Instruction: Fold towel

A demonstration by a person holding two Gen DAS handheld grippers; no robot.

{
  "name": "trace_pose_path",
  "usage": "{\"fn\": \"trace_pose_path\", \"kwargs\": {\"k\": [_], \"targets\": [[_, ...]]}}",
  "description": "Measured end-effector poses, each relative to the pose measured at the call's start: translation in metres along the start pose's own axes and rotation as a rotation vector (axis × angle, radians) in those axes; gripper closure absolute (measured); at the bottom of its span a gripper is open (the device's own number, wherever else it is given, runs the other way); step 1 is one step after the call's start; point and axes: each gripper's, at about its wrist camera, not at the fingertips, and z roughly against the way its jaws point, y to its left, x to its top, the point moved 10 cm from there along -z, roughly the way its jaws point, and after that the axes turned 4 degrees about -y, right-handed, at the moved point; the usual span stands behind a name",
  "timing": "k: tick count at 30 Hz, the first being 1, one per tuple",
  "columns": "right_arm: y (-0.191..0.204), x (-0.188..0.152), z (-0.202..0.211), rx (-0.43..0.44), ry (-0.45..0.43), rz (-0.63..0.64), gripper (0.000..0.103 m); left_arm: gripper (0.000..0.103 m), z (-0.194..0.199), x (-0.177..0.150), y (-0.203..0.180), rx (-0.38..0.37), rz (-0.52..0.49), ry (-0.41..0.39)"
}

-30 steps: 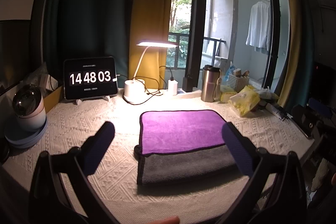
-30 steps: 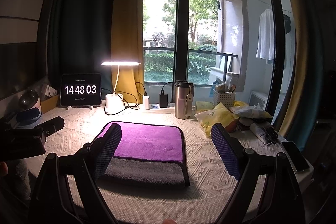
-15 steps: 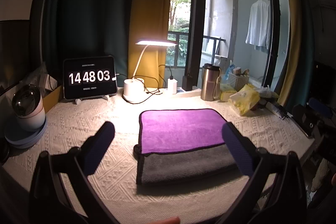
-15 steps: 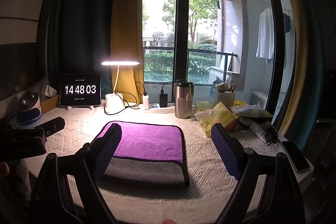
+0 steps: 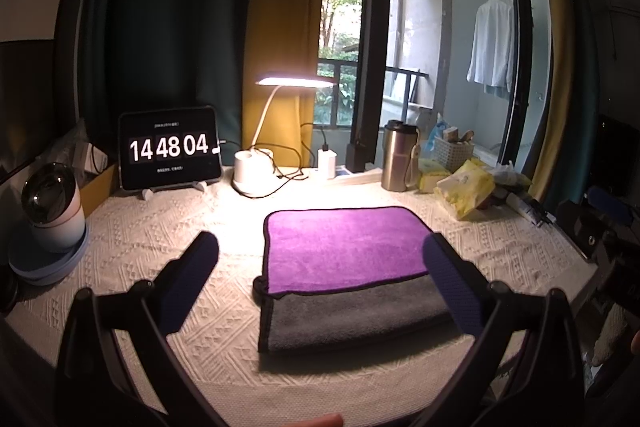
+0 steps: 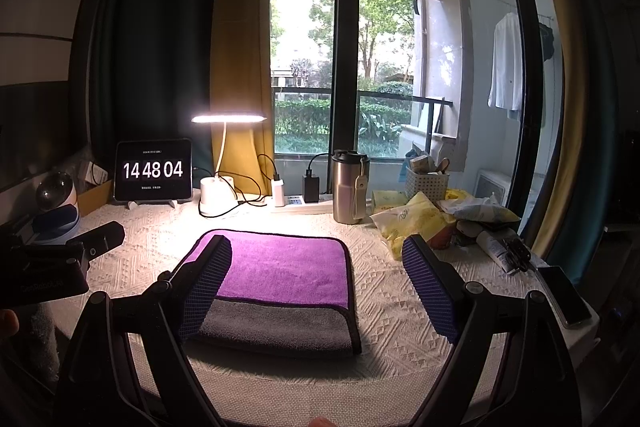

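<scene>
The towel already lies folded on the cream tablecloth, purple layer over grey, while the left gripper and right gripper hover above it wide open and empty, so little seems left beyond perhaps another fold

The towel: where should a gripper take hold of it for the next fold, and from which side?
Probably the towel's right edge, where its black-trimmed layers stack and curl at the near corner. The open right gripper could come in low from the right, one finger sliding under. The purple flap lies flat, so pinching from above looks harder.
</scene>
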Motion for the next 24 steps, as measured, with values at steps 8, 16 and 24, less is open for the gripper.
{"fn": "trace_pose_path", "kwargs": {"k": [8,16,24], "targets": [[0.001,-0.001,-0.001,-0.001,0.004,0.0,0.014,0.0,-0.001,0.0,-0.001,0.0,-0.001,0.003],[0.001,-0.005,-0.003,-0.001,0.011,-0.003,0.014,0.0,-0.004,-0.001,-0.003,-0.003,-0.004,0.009],[-0.006,-0.014,-0.01,-0.002,0.033,-0.011,0.014,0.0,-0.011,-0.008,-0.004,-0.001,-0.003,0.032]]}}
